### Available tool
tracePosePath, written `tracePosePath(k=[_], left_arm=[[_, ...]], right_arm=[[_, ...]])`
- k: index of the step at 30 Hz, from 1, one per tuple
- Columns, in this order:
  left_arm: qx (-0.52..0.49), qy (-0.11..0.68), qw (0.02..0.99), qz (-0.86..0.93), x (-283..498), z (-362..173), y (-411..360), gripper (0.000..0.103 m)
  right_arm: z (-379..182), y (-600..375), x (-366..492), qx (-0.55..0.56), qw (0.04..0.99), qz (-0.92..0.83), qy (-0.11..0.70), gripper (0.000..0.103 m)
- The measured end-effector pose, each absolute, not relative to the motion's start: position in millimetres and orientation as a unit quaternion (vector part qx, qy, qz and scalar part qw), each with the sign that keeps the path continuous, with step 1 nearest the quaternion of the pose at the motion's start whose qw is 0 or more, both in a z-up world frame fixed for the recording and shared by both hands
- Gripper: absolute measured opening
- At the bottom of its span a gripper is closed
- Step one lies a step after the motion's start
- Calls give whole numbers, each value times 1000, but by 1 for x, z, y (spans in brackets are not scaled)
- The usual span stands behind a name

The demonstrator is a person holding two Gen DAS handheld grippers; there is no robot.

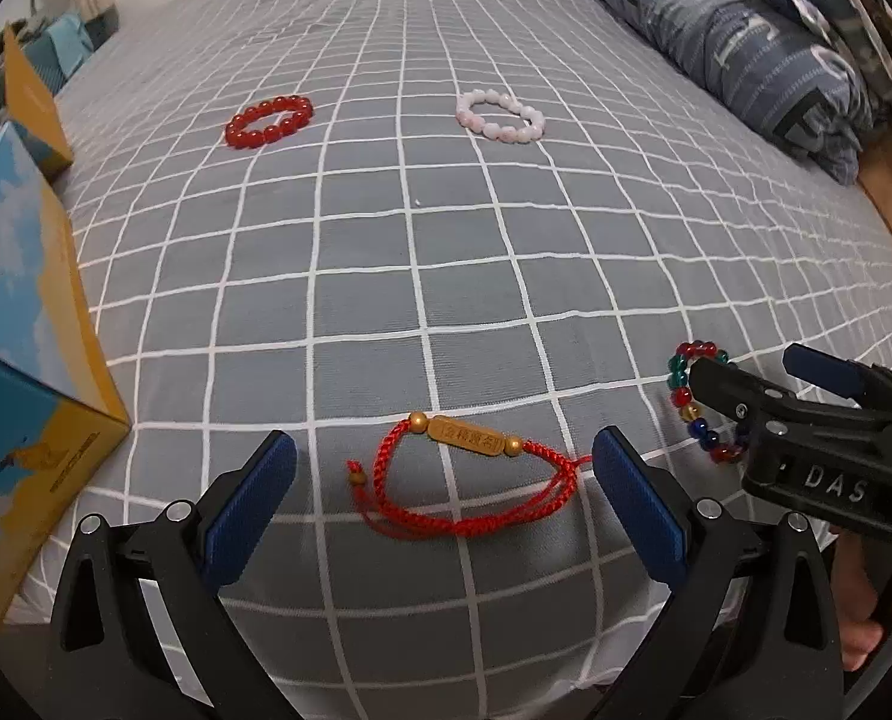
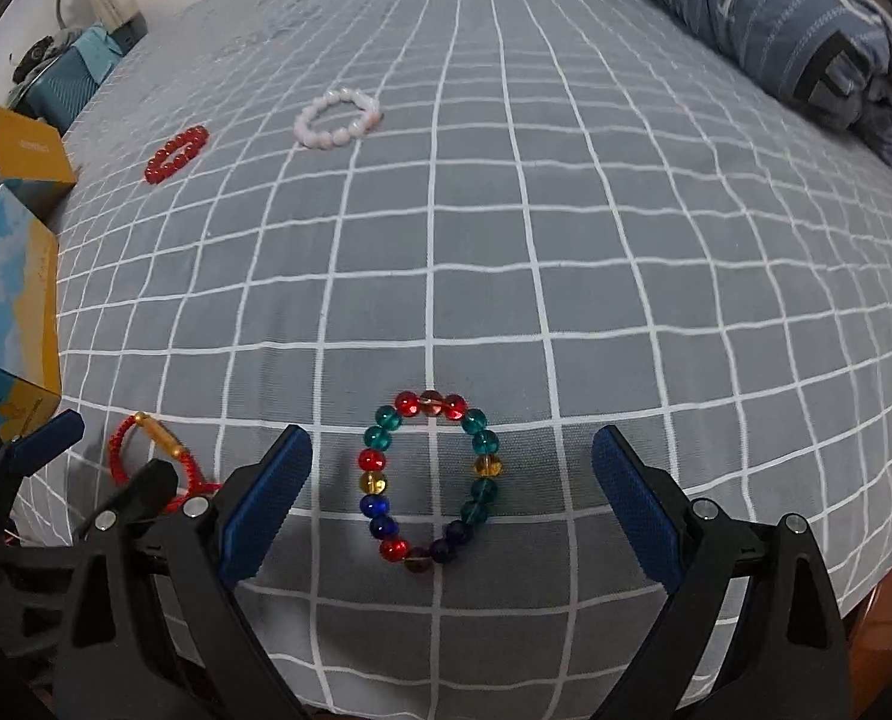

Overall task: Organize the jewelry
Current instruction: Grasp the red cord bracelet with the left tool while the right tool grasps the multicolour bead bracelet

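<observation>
Both grippers hovering wide open over bracelets.
The left gripper [image 1: 446, 480] is straddling the red cord bracelet [image 1: 463, 474]; the right gripper [image 2: 451, 480] is straddling the colorful bead bracelet [image 2: 431, 480], neither gripping.

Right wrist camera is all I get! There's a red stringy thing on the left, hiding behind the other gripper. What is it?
Observer: It's a red cord bracelet. The left wrist view shows all of it, lying flat on the checked bedsheet.
Operator: Is the other gripper grabbing it?
Observer: No. The left gripper is open, and the bracelet lies between its two fingers, not clamped.
Operator: What's the shiny gold bit?
Observer: It's a gold bar threaded on the cord, with a gold bead at each end. It has engraved characters, too small for me to read.
</observation>
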State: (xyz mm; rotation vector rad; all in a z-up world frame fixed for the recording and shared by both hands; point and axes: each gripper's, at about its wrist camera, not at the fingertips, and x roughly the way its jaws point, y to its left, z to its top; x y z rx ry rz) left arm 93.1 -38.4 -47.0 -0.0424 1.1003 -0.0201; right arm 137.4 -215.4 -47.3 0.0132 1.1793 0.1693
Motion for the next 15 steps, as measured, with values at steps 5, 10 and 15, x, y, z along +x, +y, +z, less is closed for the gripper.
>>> tracePosePath(k=[5,10,15], left_arm=[[-17,537,843,5,98,-60,-39,97],[-21,539,842,6,101,-62,-38,91],[-26,543,840,8,102,-62,-35,68]], right_arm=[[-56,-215,140,6,818,74,571,83],[-61,-213,143,1,812,69,579,74],[-63,-208,144,-10,810,67,583,60]])
